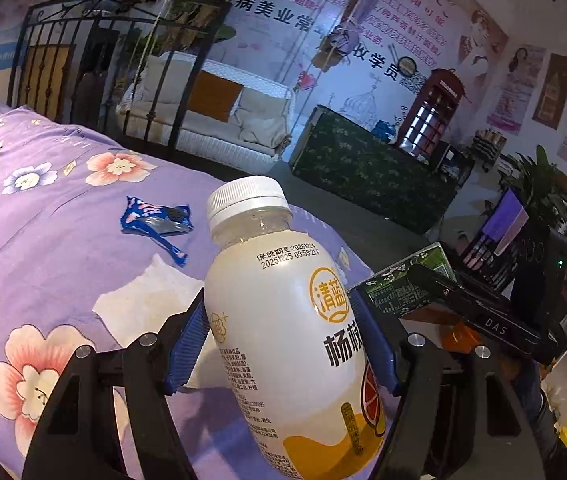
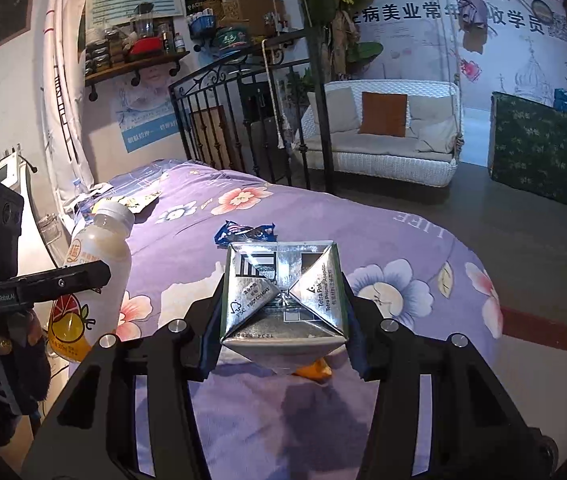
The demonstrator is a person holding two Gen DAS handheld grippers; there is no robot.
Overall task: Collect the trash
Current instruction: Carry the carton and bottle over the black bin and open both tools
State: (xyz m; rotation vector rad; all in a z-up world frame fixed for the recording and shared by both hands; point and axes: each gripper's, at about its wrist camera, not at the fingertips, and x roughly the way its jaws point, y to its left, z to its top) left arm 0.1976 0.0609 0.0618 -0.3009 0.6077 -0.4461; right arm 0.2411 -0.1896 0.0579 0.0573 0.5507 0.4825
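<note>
Left tongs were clamped on a bottle — white cap up, pale body tilted slightly, blue pads pressed to both of its sides. The bottle was held clear above the bed, which carried a purple floral cover.

Right tongs were clamped on a carton, its folded silver end facing the camera, gripped at both flanks. In the left view the same carton showed just right of the bottle, green printed side visible, the two items near one another but apart.

On the bed lay a blue wrapper, crumpled, beyond the bottle. A white tissue lay flat on the cover between the wrapper and the left tongs, partly hidden behind the bottle. In the right view an orange scrap showed on the cover directly below the carton; its nature could not be told. Further items lay at the far corner of the bed, too small to identify.

Beyond the bed stood a black railing and, behind it, a white sofa with a brown cushion.
</note>
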